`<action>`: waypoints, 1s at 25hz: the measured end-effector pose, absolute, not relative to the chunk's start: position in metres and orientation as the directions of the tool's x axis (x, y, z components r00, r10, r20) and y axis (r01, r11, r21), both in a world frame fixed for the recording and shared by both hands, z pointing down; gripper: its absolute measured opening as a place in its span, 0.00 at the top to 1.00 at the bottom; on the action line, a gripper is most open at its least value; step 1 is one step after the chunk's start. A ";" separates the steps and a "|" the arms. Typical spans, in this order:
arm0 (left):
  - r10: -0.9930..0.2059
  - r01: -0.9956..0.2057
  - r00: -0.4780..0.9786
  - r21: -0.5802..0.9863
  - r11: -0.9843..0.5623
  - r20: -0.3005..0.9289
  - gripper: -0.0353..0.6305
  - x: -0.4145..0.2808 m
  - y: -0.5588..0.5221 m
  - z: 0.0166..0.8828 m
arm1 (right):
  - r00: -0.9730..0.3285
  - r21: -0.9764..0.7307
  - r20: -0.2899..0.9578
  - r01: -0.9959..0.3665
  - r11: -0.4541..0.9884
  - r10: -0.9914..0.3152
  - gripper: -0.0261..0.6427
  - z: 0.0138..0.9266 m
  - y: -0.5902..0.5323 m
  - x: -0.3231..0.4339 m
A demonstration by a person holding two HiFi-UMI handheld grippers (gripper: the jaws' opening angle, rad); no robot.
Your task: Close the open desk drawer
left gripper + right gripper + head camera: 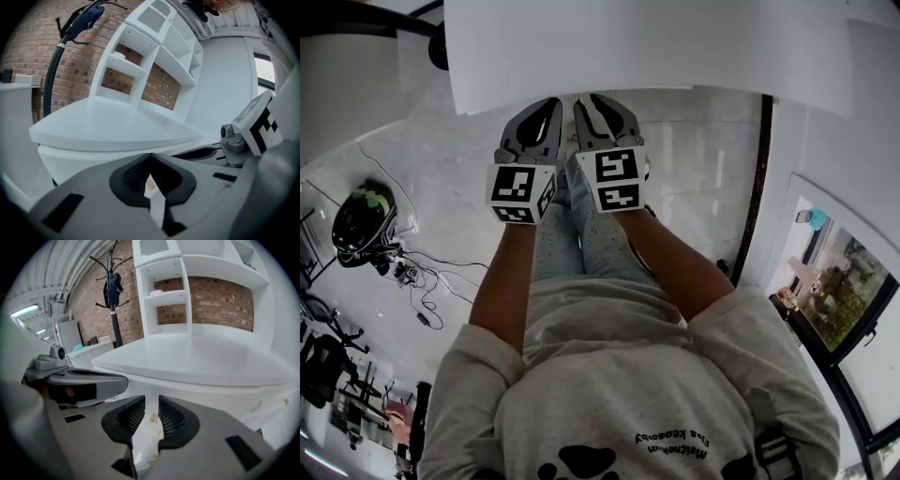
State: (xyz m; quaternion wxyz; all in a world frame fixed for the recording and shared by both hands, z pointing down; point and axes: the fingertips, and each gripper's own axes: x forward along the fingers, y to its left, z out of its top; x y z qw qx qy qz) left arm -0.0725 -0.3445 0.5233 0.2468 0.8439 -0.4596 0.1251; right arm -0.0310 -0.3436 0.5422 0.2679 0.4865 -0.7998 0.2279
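Drawer front (197, 386) is, as far as I can judge, the white band straight ahead of the right gripper (151, 401), tucked just under the desktop (201, 357). No view settles how far it stands out. The right gripper's jaws sit a narrow slit apart with nothing between them. The left gripper (150, 157), close alongside it, has its pads pressed together at the tips and is also empty.

The main risk is slipping. The tips are narrow and the face looks smooth, so a push aimed high could skid up under the desktop's lip. A push from one gripper alone, or off to one side of the front, might skew the drawer on its runners and jam it. With both grippers this near each other, their marker cubes could also knock together mid-push.
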 end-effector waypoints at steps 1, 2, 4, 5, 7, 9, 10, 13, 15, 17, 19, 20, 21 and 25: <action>-0.718 -0.837 0.547 0.296 -0.460 0.431 0.92 -0.072 -0.343 0.515 | -0.388 -0.100 0.637 -0.898 0.428 -0.666 0.80 0.534 -0.342 -0.031; -0.721 -0.837 0.547 0.291 -0.464 0.426 0.92 -0.073 -0.340 0.507 | -0.394 -0.100 0.624 -0.897 0.431 -0.675 0.80 0.526 -0.341 -0.031; -0.726 -0.836 0.548 0.282 -0.470 0.416 0.92 -0.072 -0.334 0.492 | -0.402 -0.098 0.598 -0.896 0.434 -0.693 0.80 0.509 -0.337 -0.029; -0.729 -0.836 0.548 0.279 -0.472 0.410 0.92 -0.071 -0.330 0.483 | -0.404 -0.092 0.587 -0.894 0.438 -0.702 0.81 0.501 -0.334 -0.028; -0.736 -0.835 0.550 0.274 -0.477 0.395 0.92 -0.070 -0.321 0.464 | -0.406 -0.076 0.568 -0.892 0.446 -0.716 0.82 0.481 -0.327 -0.024; -0.741 -0.832 0.554 0.268 -0.485 0.379 0.92 -0.067 -0.312 0.444 | -0.409 -0.074 0.544 -0.893 0.443 -0.733 0.84 0.460 -0.321 -0.020; -0.744 -0.833 0.554 0.263 -0.487 0.374 0.92 -0.066 -0.308 0.434 | -0.411 -0.080 0.530 -0.895 0.439 -0.741 0.85 0.449 -0.317 -0.018; -0.760 -0.840 0.542 0.251 -0.481 0.359 0.92 -0.066 -0.294 0.405 | -0.419 -0.092 0.487 -0.897 0.432 -0.766 0.87 0.419 -0.305 -0.011; -0.770 -0.841 0.541 0.243 -0.484 0.338 0.92 -0.067 -0.286 0.385 | -0.421 -0.087 0.460 -0.898 0.431 -0.782 0.88 0.399 -0.297 -0.008; -0.778 -0.840 0.542 0.237 -0.488 0.317 0.92 -0.065 -0.276 0.367 | -0.421 -0.082 0.435 -0.899 0.431 -0.796 0.89 0.381 -0.288 -0.005; -0.786 -0.840 0.541 0.234 -0.489 0.300 0.92 -0.065 -0.267 0.352 | -0.423 -0.077 0.415 -0.898 0.432 -0.805 0.90 0.366 -0.279 -0.004; -0.790 -0.841 0.539 0.235 -0.487 0.292 0.92 -0.065 -0.262 0.345 | -0.425 -0.076 0.406 -0.898 0.433 -0.809 0.90 0.359 -0.274 -0.005; -0.792 -0.841 0.539 0.235 -0.487 0.286 0.92 -0.066 -0.257 0.338 | -0.425 -0.075 0.398 -0.898 0.433 -0.813 0.90 0.353 -0.269 -0.006; -0.791 -0.831 0.554 0.231 -0.506 0.259 0.92 -0.066 -0.236 0.314 | -0.431 -0.078 0.373 -0.897 0.435 -0.822 0.91 0.329 -0.249 -0.007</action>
